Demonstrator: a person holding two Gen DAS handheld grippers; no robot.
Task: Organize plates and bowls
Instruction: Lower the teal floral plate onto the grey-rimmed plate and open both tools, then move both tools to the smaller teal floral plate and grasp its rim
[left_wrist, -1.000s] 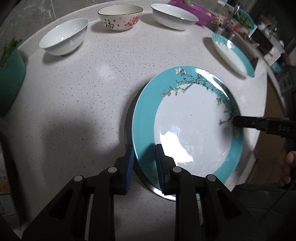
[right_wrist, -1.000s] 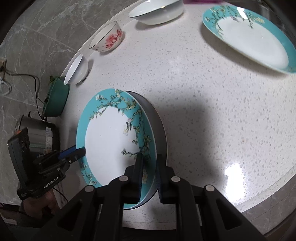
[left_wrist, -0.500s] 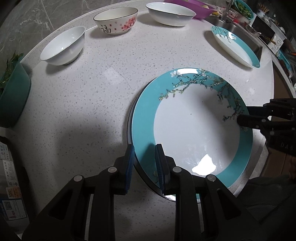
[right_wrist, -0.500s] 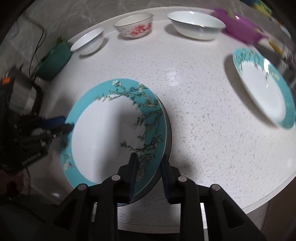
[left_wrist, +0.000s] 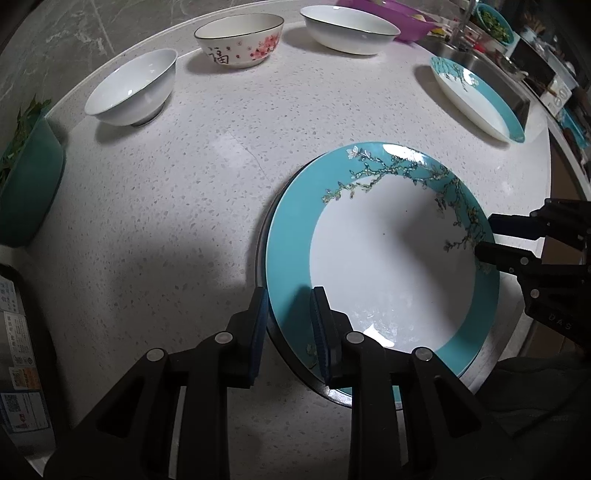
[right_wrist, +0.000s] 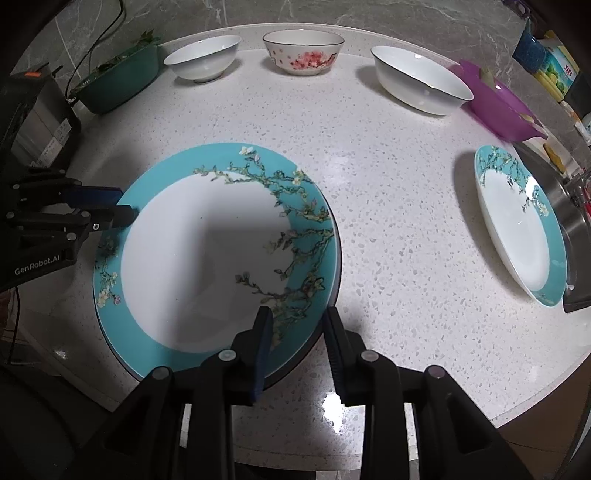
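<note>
Teal plate (right_wrist: 218, 258) sits centre frame, stacked on a second plate whose dark rim shows beneath. Left gripper (left_wrist: 288, 325) and right gripper (right_wrist: 295, 343) both straddle its rim, fingers parted, not clamping. Stacking looks partly done: one teal plate (right_wrist: 517, 221) at right and three bowls (right_wrist: 303, 51) along top edge remain unsorted.
</note>
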